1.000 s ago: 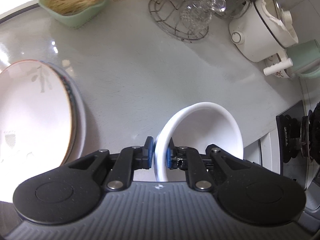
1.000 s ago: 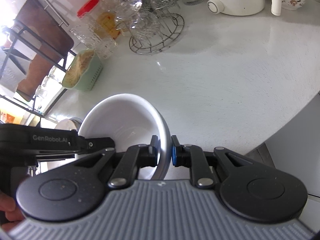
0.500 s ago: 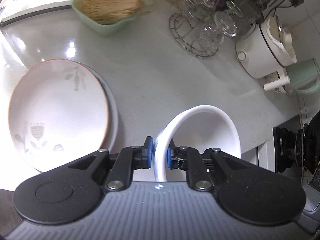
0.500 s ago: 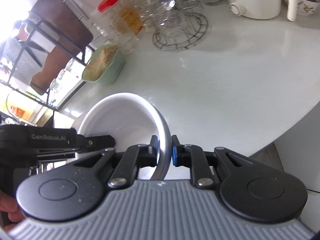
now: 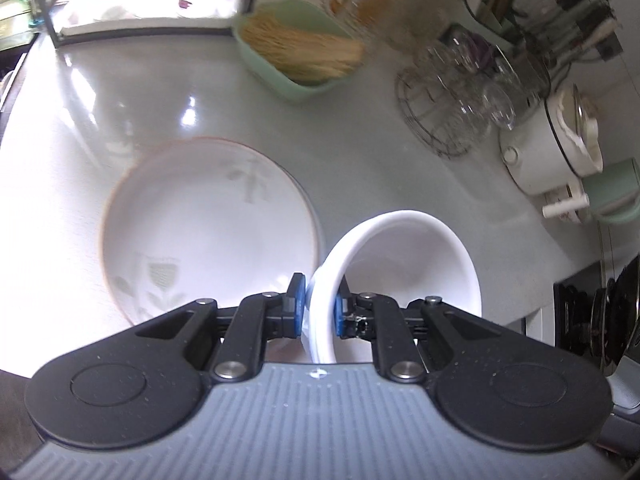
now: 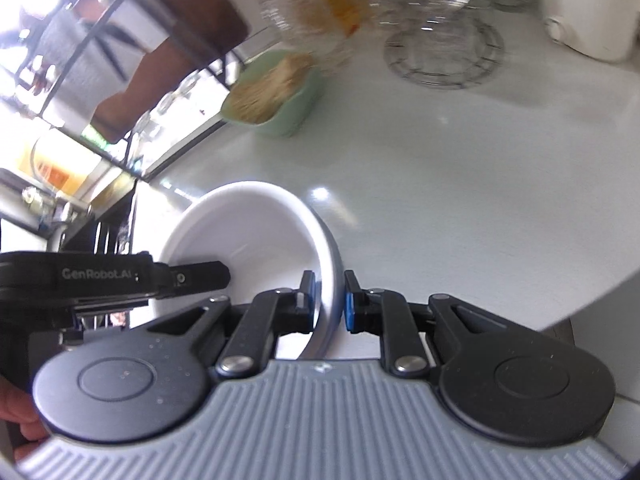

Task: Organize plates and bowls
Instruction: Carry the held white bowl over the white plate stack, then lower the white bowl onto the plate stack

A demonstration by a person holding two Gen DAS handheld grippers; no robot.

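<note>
Carrying step: both grippers, left (image 5: 319, 307) and right (image 6: 329, 297), pinch plain white ceramic bowl (image 5: 404, 264); next likely lowering onto floral-patterned plate (image 5: 208, 220), centre-left.

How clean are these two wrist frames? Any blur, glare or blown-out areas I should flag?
Left wrist view: the far counter items are motion-smeared, with the green dish soft; window glare washes out the patterned plate, while the white bowl in the left hand-held gripper stays sharp.
Right wrist view: the glass rack is heavily blurred, the top-left corner is overexposed, and the right hand-held gripper is crisp.
</note>
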